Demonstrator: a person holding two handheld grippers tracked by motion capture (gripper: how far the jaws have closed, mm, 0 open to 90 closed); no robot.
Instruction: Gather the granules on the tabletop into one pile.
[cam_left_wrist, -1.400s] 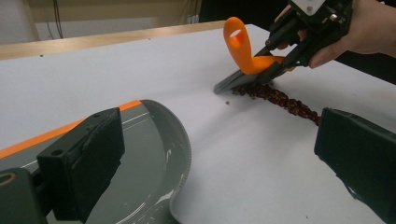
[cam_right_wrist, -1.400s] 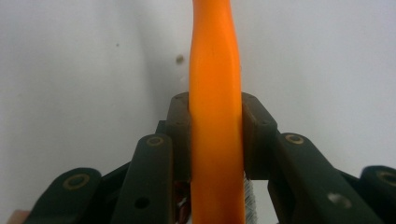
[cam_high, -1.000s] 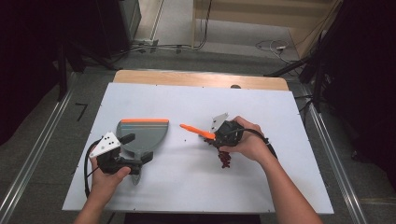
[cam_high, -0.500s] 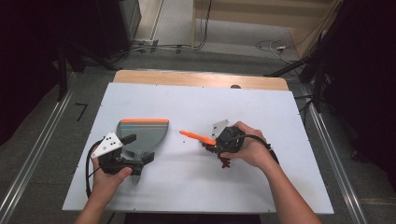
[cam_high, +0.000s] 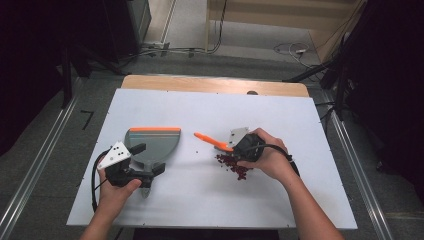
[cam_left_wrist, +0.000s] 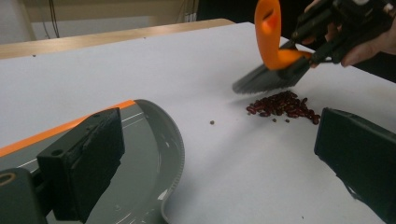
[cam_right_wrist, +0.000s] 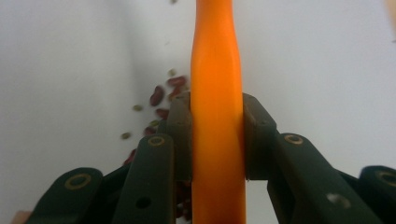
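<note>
Gripping the brush (cam_high: 212, 142) (jaws clamped on its handle), the right gripper (cam_high: 239, 146) has beans (cam_high: 233, 164) beneath, dustpan (cam_high: 151, 144) well left.

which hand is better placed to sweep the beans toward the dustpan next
Right. The right claw is shut on the orange brush handle, with the bristles just above the red beans. The left claw sits at the grey dustpan, apart from the pile, so it likely just steadies that.
</note>
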